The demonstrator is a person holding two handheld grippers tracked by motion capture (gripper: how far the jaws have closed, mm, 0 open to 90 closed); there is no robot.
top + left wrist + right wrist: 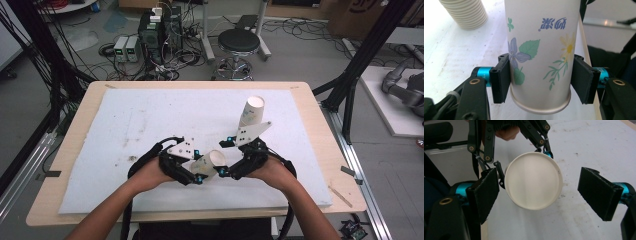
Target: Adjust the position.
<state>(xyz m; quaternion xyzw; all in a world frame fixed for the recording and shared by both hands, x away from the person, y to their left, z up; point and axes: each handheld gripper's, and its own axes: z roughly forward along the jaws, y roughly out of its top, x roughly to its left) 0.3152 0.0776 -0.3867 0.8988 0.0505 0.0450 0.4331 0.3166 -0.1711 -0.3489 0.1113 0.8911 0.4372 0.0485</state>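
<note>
We look down on a wooden surface [80,150] covered by a white foam sheet [150,125]. Two forearms come in from the bottom, each hand holding a black tool.

The left tool [196,172] sits near the front middle of the sheet. Its jaws are clamped on a paper cup [210,162], which lies tilted in the air with its open mouth facing the right tool. In the left gripper view we see this cup [539,50] close up: white, printed with green leaves, a purple flower, a yellow daisy and blue characters that read upside down. The black pads [501,77] press against both sides of the cup just beside its rolled rim, which is nearest the camera.

The right tool [227,160] is just beside the cup, on its right. Its jaws stand wide apart and grip nothing. In the right gripper view we face the cup's round white mouth [534,183], which sits between the two spread pads [599,192] and closer to the pad on that view's left; whether it touches that pad we cannot tell. The left tool's linkage [499,135] holds the cup from behind.

A stack of cups [251,112] stands farther back on the sheet, leaning, just beyond the right tool's grey plate [252,132]. Its ribbed rims [465,12] show at the upper left of the left gripper view.

Beyond the surface, a black stool [239,45] and tangled cables [175,55] sit on the floor.
</note>
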